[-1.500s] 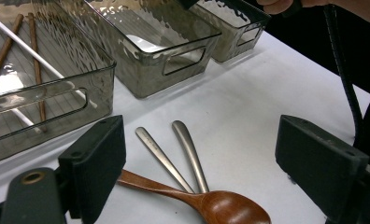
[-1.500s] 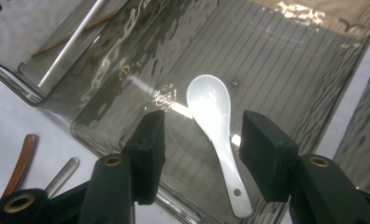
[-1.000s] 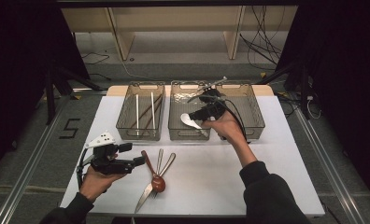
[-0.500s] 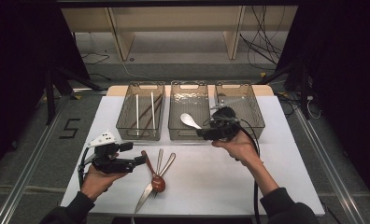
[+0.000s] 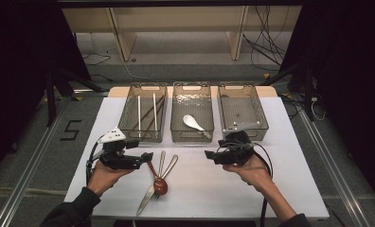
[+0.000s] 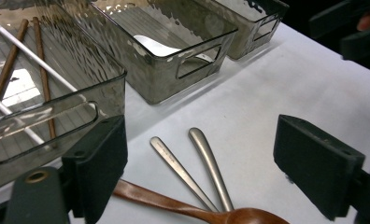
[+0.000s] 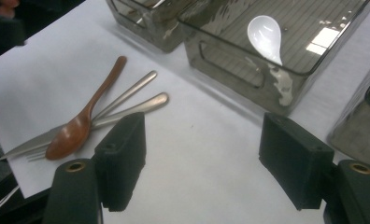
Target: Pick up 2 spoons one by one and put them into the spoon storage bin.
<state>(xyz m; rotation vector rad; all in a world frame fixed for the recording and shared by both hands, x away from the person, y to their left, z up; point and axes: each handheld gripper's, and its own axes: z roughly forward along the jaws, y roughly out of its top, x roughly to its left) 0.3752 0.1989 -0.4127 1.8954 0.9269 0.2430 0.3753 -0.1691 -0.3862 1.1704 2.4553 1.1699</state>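
A white spoon (image 5: 193,122) (image 7: 267,36) lies in the middle bin (image 5: 191,137). A brown wooden spoon (image 5: 158,182) (image 6: 192,210) (image 7: 82,122) rests across a metal fork (image 5: 169,166) and a knife (image 5: 153,187) on the white table. My left gripper (image 5: 147,157) (image 6: 206,172) hovers open just left of this cutlery, whose handles show between its jaws. Right of the pile my right gripper (image 5: 209,155) (image 7: 209,161) points left at it; its jaws have just been opening and stand open, nothing between them.
The left bin (image 5: 129,127) (image 6: 57,126) holds white and brown chopsticks (image 5: 146,112). The right bin (image 5: 245,127) has nothing visible in it. All three stand in a row at the far side of the white table (image 5: 252,194).
My right gripper has drawn back from over the middle bin to the table in front of the bins, while the white spoon stays in the bin. The left gripper has kept still.
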